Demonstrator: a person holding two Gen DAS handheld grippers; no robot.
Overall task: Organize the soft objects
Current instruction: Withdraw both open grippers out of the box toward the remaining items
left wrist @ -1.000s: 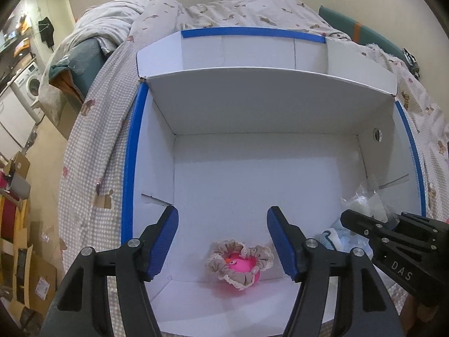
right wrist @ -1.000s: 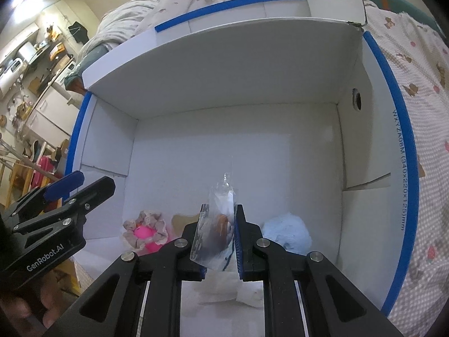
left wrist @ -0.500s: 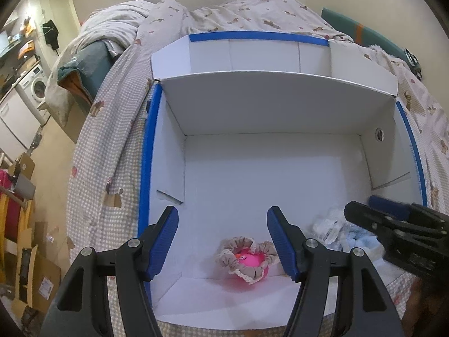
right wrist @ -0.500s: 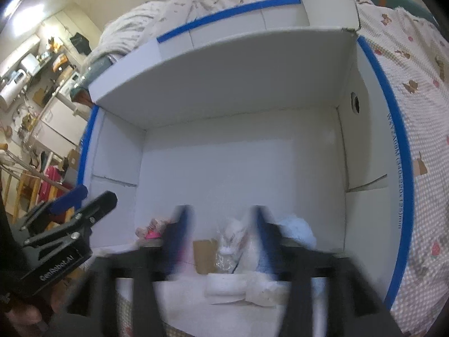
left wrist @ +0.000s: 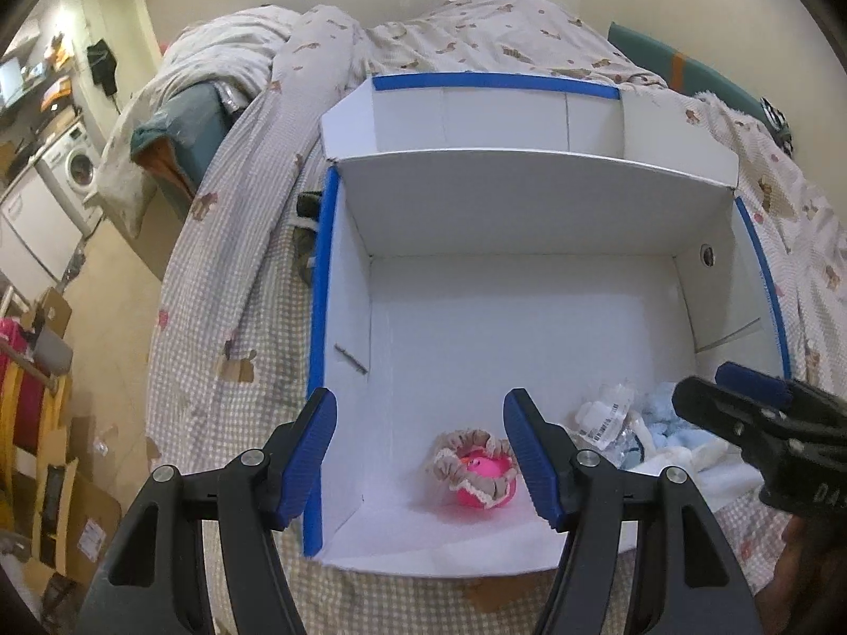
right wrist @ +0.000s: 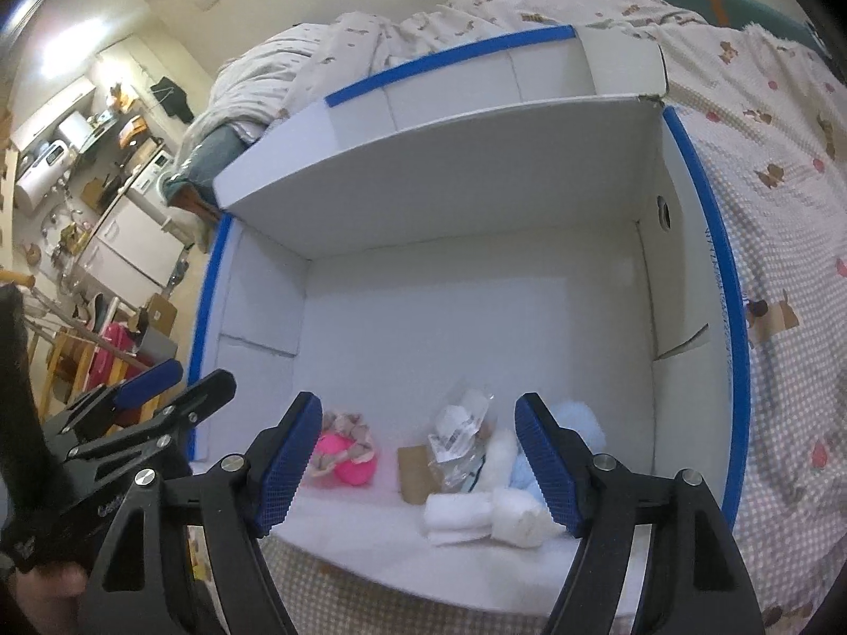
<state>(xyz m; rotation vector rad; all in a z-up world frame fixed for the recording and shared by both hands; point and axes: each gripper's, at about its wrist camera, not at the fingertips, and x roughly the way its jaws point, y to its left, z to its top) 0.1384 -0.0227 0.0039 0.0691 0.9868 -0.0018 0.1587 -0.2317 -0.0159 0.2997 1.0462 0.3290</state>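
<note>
With both tools hanging over the near edge of the box, neither is carrying anything: the right gripper (right wrist: 418, 455) is spread wide and empty, and the left gripper (left wrist: 421, 447) is likewise gaping with nothing between its pads.

Under the right gripper a clear plastic packet (right wrist: 459, 439) with a printed label is lying on the floor of the white box (right wrist: 466, 317), touching a pale blue plush (right wrist: 577, 423) and rolled white cloths (right wrist: 492, 516), with a brown card (right wrist: 415, 471) just beside it. A pink toy with a frilled collar (left wrist: 479, 471) is sitting apart, toward the near left of the box, just ahead of the left gripper's right pad.

Judging by that, a drop-off step is finishing and both hands are sitting free for the next pickup. No loose soft items are showing on the checked bedspread (right wrist: 783, 243), so the next move is calling for pulling back and locating the next target off-frame.
</note>
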